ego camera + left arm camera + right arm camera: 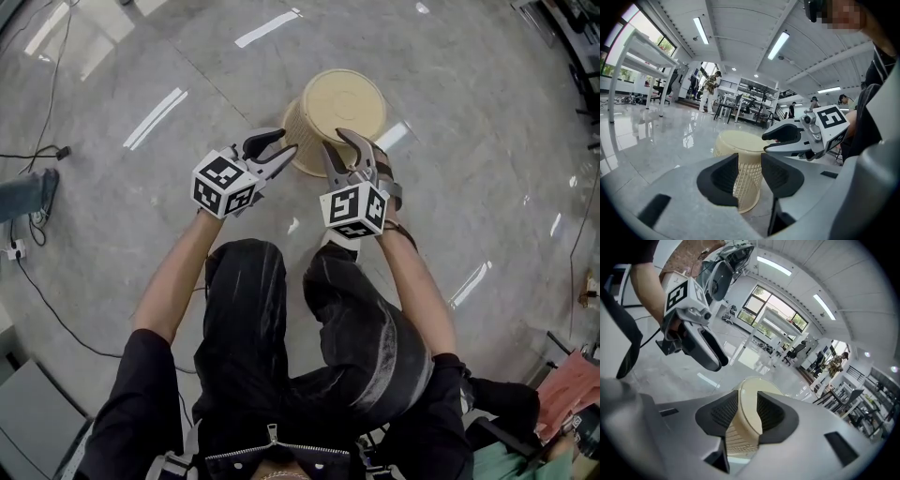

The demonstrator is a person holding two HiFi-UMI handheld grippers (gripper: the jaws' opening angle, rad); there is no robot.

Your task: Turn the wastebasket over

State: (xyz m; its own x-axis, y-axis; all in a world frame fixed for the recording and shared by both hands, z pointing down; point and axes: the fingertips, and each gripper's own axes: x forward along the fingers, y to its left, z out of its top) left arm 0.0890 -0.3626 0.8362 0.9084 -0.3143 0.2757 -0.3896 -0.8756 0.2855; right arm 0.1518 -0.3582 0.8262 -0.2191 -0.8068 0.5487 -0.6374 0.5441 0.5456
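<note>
Tongs check: left tongs apart, nothing gripped | right tongs apart, wastebasket seen through gap, ungripped | head view alone showed both tongs just beside wastebasket, base-up on floor.

The cream-coloured round plastic wastebasket stands upside down on the glossy grey stone floor. Its closed flat base (marked with faint concentric rings) faces up. The side wall is an open lattice of small holes and widens toward the mouth, which seems to rest flat on the floor, though the near rim is hidden.
</note>
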